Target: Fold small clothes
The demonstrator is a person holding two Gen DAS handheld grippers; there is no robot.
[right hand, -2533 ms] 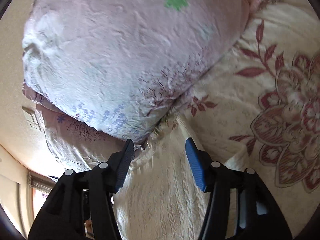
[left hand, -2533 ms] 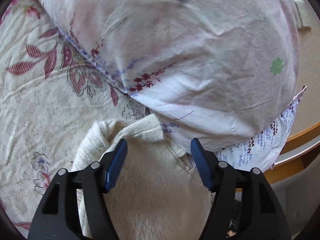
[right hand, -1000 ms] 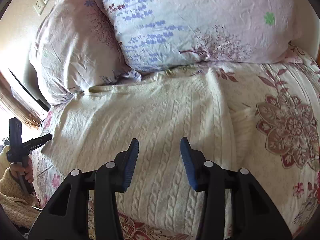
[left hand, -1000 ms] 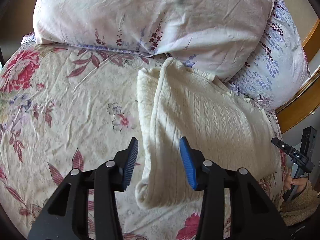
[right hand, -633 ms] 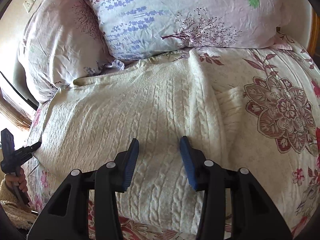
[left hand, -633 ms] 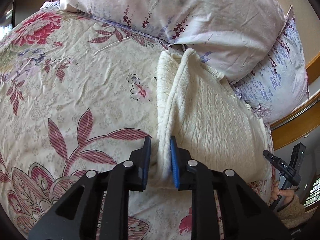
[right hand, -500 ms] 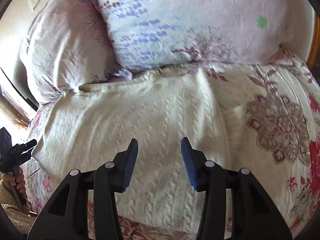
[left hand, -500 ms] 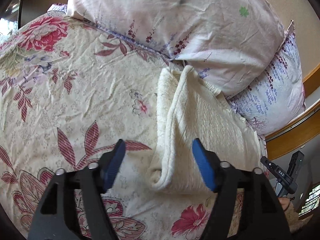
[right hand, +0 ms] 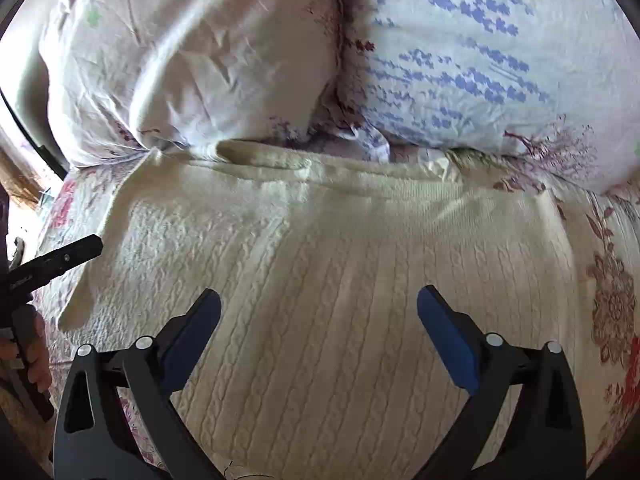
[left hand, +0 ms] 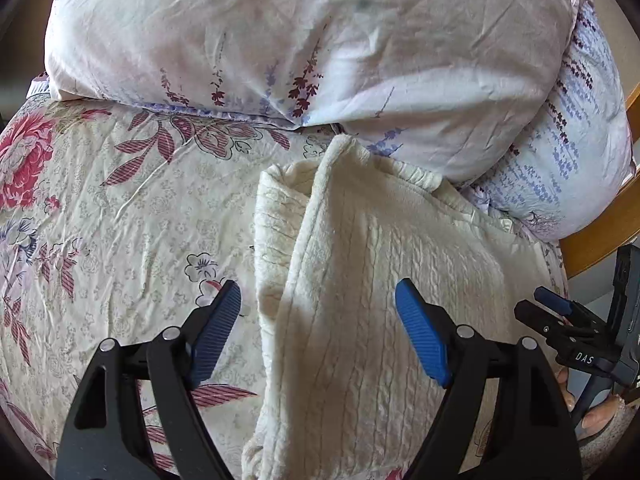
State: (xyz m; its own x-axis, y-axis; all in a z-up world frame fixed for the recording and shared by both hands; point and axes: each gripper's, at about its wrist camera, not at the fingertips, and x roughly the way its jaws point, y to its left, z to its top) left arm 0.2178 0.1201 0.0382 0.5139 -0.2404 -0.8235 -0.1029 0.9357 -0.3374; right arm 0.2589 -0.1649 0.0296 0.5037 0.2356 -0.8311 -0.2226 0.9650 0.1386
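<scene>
Two claws hang over a cream knitted sweater (right hand: pixel 340 300) that lies on the flowery bedspread (left hand: pixel 120 220), with its far edge tucked up against the pillows (left hand: pixel 320 40). The left gripper (left hand: pixel 318 334) is wide open and holds nothing. The right gripper (right hand: pixel 320 340) is wide open too, with nothing in it.

In the left view, the left side of the sweater is already turned over onto itself, and that folded edge (left hand: pixel 292 264) runs from near to far between the left blue pads.

What could go wrong? The knit is thick and floppy. If a claw pinches only the top layer, the layer under it may stay behind and the fold may come out lumpy. If it grabs too deep, it could pinch the bedspread too and drag it along.

The far edge sits right against the pillows, so a pull could snag there and bunch the sweater up.

The turned-over side looks loose, so a quick tug from the right could make it flop open.
</scene>
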